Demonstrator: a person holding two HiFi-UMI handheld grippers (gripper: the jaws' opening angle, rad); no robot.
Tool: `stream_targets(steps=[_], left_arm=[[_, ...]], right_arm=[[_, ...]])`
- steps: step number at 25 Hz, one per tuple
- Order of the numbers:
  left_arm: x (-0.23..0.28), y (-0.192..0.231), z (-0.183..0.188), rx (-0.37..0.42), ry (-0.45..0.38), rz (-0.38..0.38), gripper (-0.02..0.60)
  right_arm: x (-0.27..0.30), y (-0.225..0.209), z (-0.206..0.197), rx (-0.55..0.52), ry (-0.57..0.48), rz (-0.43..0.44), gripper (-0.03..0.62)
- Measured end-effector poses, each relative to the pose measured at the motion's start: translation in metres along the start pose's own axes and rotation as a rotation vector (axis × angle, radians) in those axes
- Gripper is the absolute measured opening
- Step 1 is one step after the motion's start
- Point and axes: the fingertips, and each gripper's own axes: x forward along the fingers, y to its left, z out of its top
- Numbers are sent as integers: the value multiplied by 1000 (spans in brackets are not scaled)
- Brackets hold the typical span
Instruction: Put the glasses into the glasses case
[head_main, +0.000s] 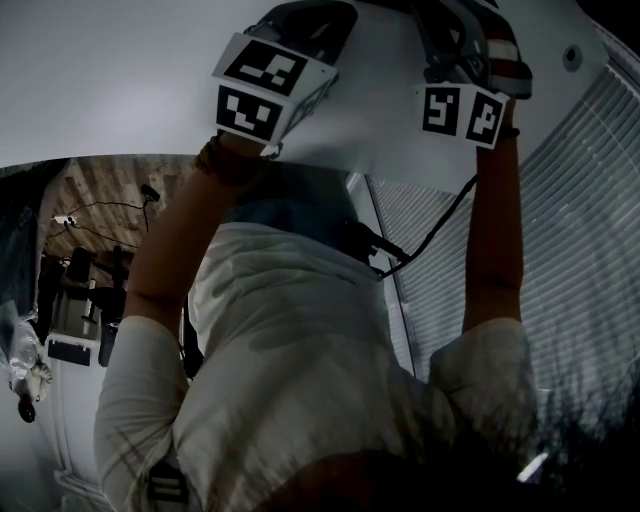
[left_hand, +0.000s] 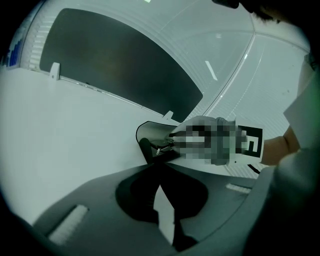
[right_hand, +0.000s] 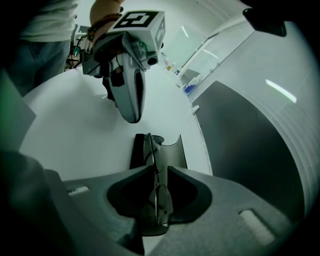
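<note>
In the right gripper view the folded glasses (right_hand: 159, 199) stand edge-on between the jaws of my right gripper (right_hand: 160, 167). A thin gap shows beside them, so the jaws are open. Just beyond the tips lies the open glasses case (right_hand: 171, 148), dark, with a curved lid, on the white table (right_hand: 75, 135). In the left gripper view, part of the glasses (left_hand: 162, 147) sits in the case (left_hand: 150, 131). My left gripper (left_hand: 156, 164) hovers short of the case, shut and empty. From the right gripper view the left gripper (right_hand: 131, 117) hangs above the table behind the case.
A large dark panel (right_hand: 250, 150) runs along the table's edge beyond the case, and the same panel (left_hand: 115, 65) fills the left gripper view's top. The head view shows only a person's torso and both marker cubes (head_main: 268, 85) (head_main: 465, 110), not the table.
</note>
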Motion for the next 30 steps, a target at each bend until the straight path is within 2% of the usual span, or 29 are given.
stream_targets(steps=[4, 12, 15, 19, 24, 30], left_arm=[[-2, 1, -1, 7, -9, 5, 0], [-8, -1, -7, 13, -14, 9, 0], [-13, -7, -2, 32, -23, 8, 0], [-23, -21, 5, 66, -36, -2, 0], [-40, -45, 17, 105, -60, -51, 0], [-68, -75, 39, 133, -95, -47, 0]], right_arm=[[-1, -3, -2, 57, 0, 4, 121], [-8, 11, -3, 52, 18, 15, 127], [-19, 11, 2, 84, 6, 0, 127], [-40, 7, 10, 245, -31, -10, 124], [-74, -8, 17, 403, -88, -80, 32], [-130, -29, 26, 588, -175, -150, 3]])
